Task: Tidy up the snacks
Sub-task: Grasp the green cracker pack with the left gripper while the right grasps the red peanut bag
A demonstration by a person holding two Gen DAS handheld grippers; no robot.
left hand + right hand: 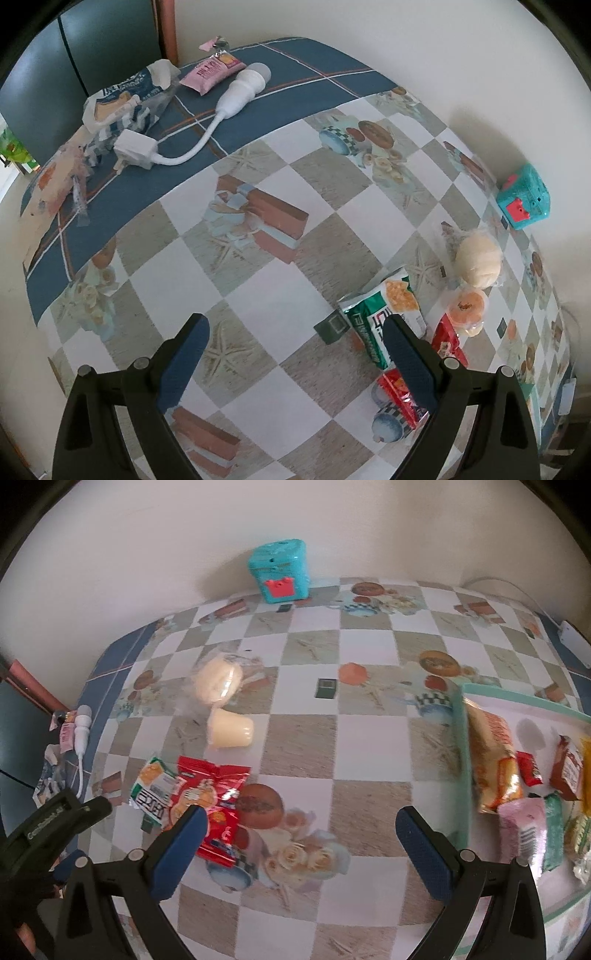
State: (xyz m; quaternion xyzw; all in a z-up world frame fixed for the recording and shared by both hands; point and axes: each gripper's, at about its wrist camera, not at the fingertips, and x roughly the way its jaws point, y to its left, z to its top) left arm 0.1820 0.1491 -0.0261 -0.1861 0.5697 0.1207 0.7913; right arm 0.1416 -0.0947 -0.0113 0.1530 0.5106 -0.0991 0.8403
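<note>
Snacks are spread on the checked table (295,738): a red packet (218,805) and a green packet (155,794) are touching, and a jelly cup (231,728) is lain near the red packet. More snacks are kept in the tray (466,760), well apart from the red packet. The left gripper (295,332) and right gripper (299,821) are held wide apart with nothing between the fingers.

Loose on the table: two packets (207,805), one bun (218,679), one jelly cup (231,731).
</note>
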